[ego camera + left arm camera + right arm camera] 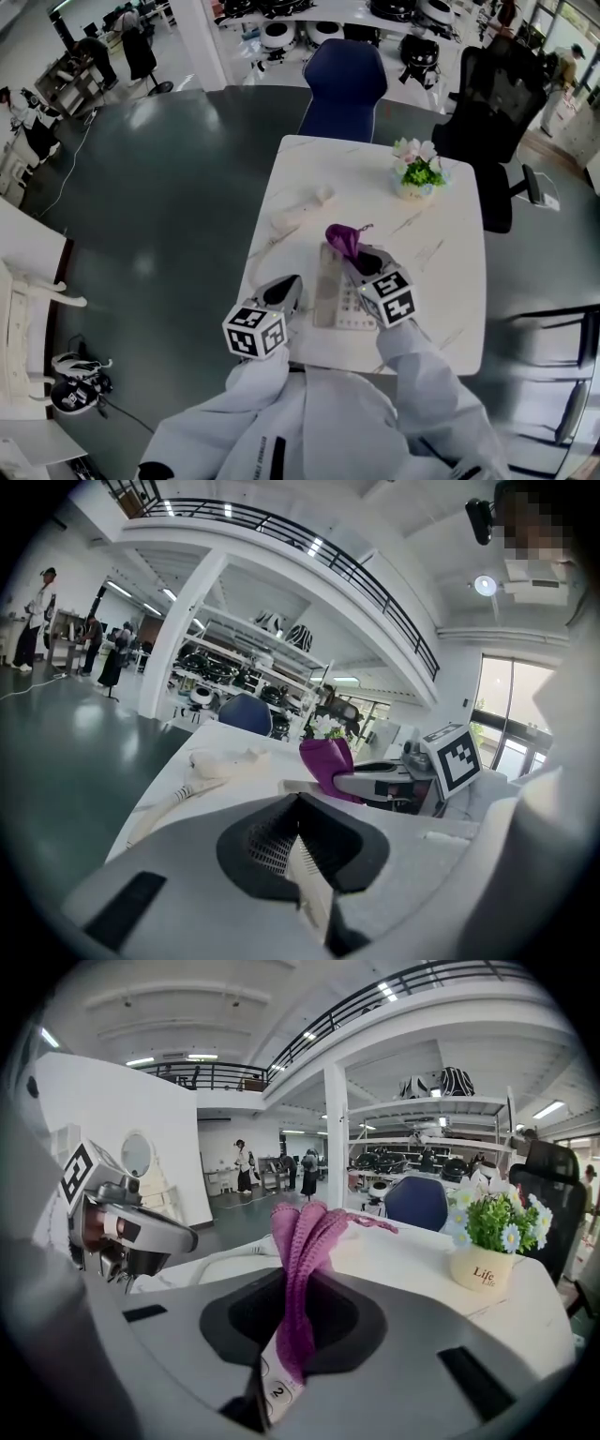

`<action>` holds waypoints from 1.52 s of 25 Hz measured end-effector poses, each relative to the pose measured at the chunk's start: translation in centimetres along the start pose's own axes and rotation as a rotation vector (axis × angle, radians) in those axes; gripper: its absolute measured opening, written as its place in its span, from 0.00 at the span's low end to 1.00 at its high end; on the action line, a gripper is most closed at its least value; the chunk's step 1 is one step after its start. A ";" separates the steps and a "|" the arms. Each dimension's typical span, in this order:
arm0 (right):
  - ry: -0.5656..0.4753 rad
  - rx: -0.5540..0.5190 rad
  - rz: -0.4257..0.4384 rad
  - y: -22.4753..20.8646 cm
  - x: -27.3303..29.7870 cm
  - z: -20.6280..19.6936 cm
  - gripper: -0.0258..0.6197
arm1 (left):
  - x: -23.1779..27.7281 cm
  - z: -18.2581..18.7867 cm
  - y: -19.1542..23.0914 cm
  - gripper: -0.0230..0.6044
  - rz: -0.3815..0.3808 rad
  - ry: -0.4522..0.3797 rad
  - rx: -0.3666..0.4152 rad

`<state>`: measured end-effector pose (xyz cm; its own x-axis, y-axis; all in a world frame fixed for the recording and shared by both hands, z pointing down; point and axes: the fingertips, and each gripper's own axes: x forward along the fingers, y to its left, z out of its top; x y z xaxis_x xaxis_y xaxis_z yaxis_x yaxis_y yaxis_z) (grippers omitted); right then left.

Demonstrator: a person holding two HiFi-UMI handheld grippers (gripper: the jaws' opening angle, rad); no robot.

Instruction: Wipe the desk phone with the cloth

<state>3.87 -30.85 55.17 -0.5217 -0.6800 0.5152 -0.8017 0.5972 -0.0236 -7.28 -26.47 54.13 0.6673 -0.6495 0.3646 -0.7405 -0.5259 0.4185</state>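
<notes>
A: Nearest the camera, what did the grippers hold?

B: The left gripper (287,289), low and centre in the head view, had its jaws together on nothing, and it sat at the left edge of the desk phone (336,298). The right gripper (354,255) was clamped on the purple cloth (300,1241), over the keypad.

A: Which way did the phone lie?

B: Its long axis ran from the near edge of the table (441,281) toward the far edge. The handset (298,214) lay off it at the upper left, slanted, apparently corded.

A: Any containers?

B: A pale pot (483,1267) at the upper right held small flowers (492,1218). A blue chair (345,80) stood beyond it.
</notes>
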 end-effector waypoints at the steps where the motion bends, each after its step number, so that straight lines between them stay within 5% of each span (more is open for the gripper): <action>1: 0.011 0.000 -0.002 0.1 0.1 -0.1 0.10 | 0.0 0.0 0.0 0.03 -0.005 0.003 0.000; 9: 0.135 -0.035 0.009 2.0 1.1 -1.9 0.10 | -0.1 -0.5 0.7 0.03 -0.043 0.036 0.004; 38: 0.267 -0.065 0.093 4.5 0.4 -4.4 0.10 | -1.2 -2.7 -0.6 0.03 -0.059 0.057 -0.027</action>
<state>1.33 -26.59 59.05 -0.4898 -0.4901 0.7211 -0.7295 0.6833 -0.0310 -7.44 -23.90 55.68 0.7137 -0.5853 0.3849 -0.6979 -0.5468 0.4626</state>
